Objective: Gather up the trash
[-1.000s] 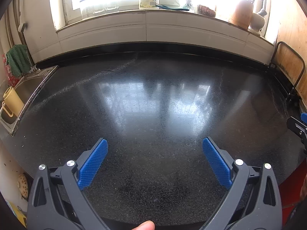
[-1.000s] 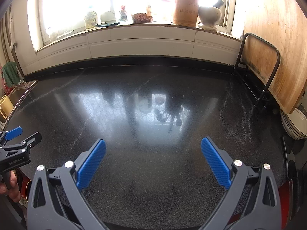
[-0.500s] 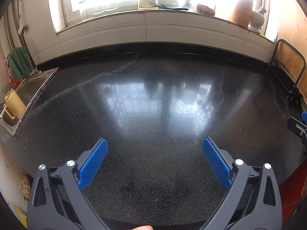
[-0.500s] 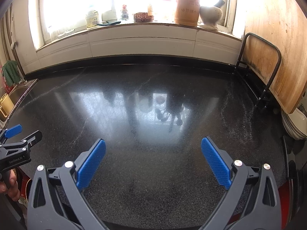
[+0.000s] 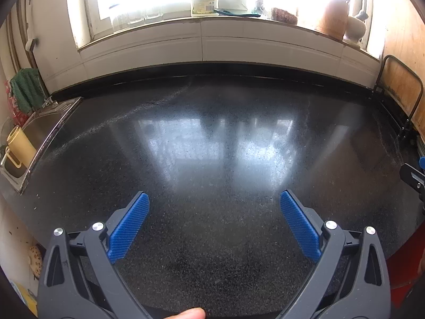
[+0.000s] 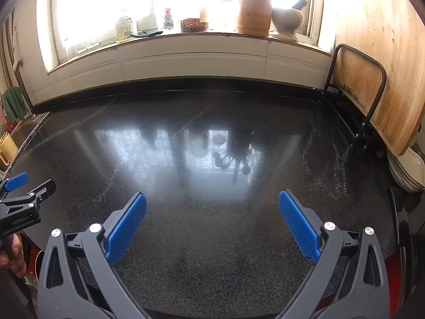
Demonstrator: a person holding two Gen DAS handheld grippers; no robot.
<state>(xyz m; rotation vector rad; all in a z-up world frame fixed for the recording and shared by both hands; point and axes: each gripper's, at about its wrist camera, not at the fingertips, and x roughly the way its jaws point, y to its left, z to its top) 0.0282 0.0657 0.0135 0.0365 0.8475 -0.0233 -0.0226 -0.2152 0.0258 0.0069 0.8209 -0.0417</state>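
My left gripper hangs open over the near part of a glossy black speckled countertop, nothing between its blue pads. My right gripper is open too, held over the same countertop a little further right. The left gripper's tip shows at the left edge of the right wrist view, and the right gripper's tip shows at the right edge of the left wrist view. No trash item is visible on the counter in either view.
A steel sink with a yellow mug lies at the left. A wooden board leans in a black rack at the right, with white plates beside it. The windowsill holds a bottle, a wooden jar and a mortar.
Both views have tipped slightly, the counter's far edge sitting a little lower in frame. Both grippers stay open and empty.
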